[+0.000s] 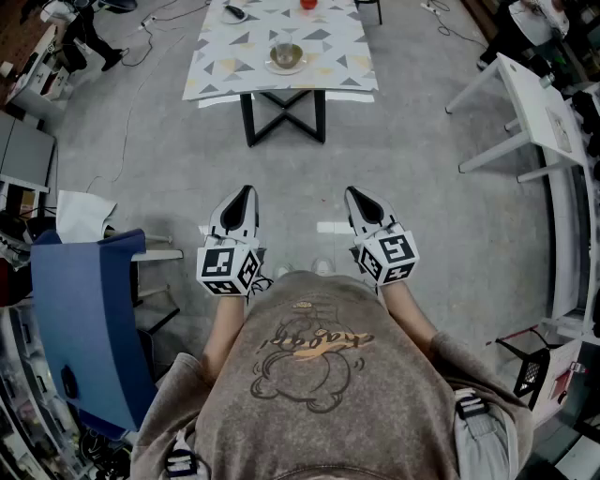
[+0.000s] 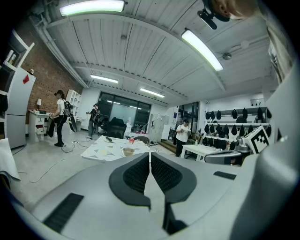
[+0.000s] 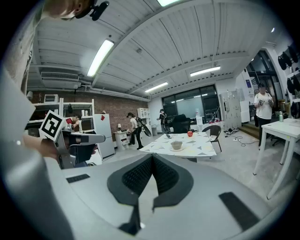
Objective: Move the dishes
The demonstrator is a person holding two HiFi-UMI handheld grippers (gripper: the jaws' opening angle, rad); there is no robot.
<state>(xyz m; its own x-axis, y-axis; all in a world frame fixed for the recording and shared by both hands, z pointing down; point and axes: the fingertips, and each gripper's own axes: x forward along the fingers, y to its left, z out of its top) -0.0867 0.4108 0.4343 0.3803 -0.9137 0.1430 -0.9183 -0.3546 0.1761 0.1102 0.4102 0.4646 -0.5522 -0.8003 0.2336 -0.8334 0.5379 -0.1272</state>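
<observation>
1. The bowl [image 1: 286, 53] stands on a pale saucer [image 1: 273, 67] near the middle of the patterned table [image 1: 234, 49]. It is well ahead of the person and well apart from both grippers.
2. It is a small, stiff dish, and I judge it light. From this far off I cannot tell whether it is ceramic or metal, so it is safest to treat it as breakable and smooth-walled.
3. The best hold, in my judgement, is to pinch the bowl's rim with one jaw inside and one outside.
4. The saucer needs its own grip at the edge. The bowl only rests on it and could slide off if the saucer tilts.
5. A small red item [image 1: 307, 4] and a dark flat object [image 1: 234, 12] lie at the table's far end, apart from the bowl.
6. The left gripper [image 1: 246, 191] has its jaws pressed together with nothing between them, and it is held close to the body above the bare floor.
7. The right gripper [image 1: 355, 194] is likewise closed and empty. It is beside the left, and both point toward the table.
8. The approach has not yet begun, so both sets of tongs must open before any hold.
</observation>
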